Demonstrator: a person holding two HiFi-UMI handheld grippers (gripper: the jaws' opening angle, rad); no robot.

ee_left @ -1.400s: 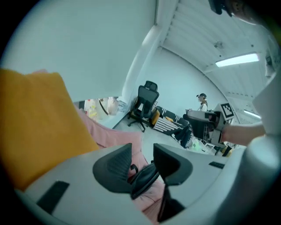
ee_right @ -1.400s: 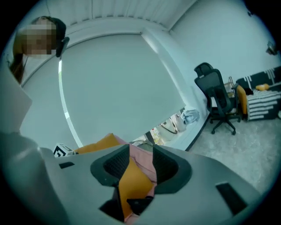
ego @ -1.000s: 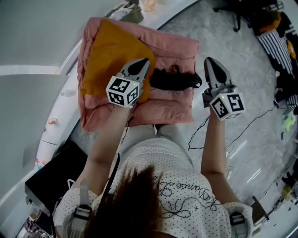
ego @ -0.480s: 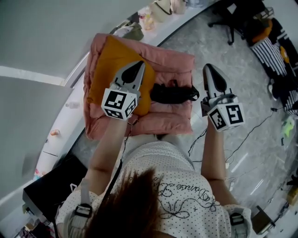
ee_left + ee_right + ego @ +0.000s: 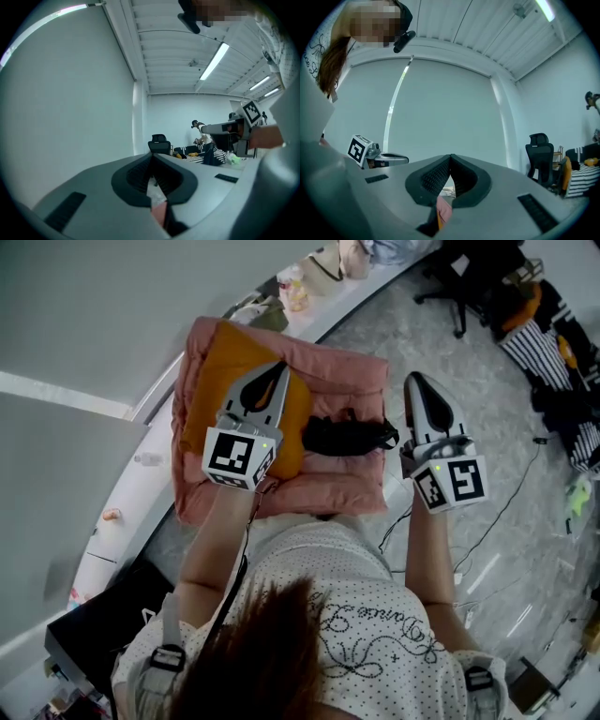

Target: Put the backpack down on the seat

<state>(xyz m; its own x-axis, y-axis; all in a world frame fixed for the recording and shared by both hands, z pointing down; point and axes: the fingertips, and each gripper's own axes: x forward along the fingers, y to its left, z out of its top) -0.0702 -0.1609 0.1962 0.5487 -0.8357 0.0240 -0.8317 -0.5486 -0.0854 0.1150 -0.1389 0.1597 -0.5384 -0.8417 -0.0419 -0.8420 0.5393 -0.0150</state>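
Both tongs are closed with nothing between them: in each gripper view the ribbed pads meet in a tight seam. In the head view the left gripper (image 5: 270,376) hangs level over the orange backpack (image 5: 217,360), which lies flat on the left half of the pink padded seat (image 5: 352,381). A black bundle (image 5: 345,435) lies on the seat just beside the backpack (whether it is the backpack's strap cannot be told). The right gripper (image 5: 419,386) is held level off the seat's right edge, over the grey floor (image 5: 487,427), and neither gripper touches the backpack.
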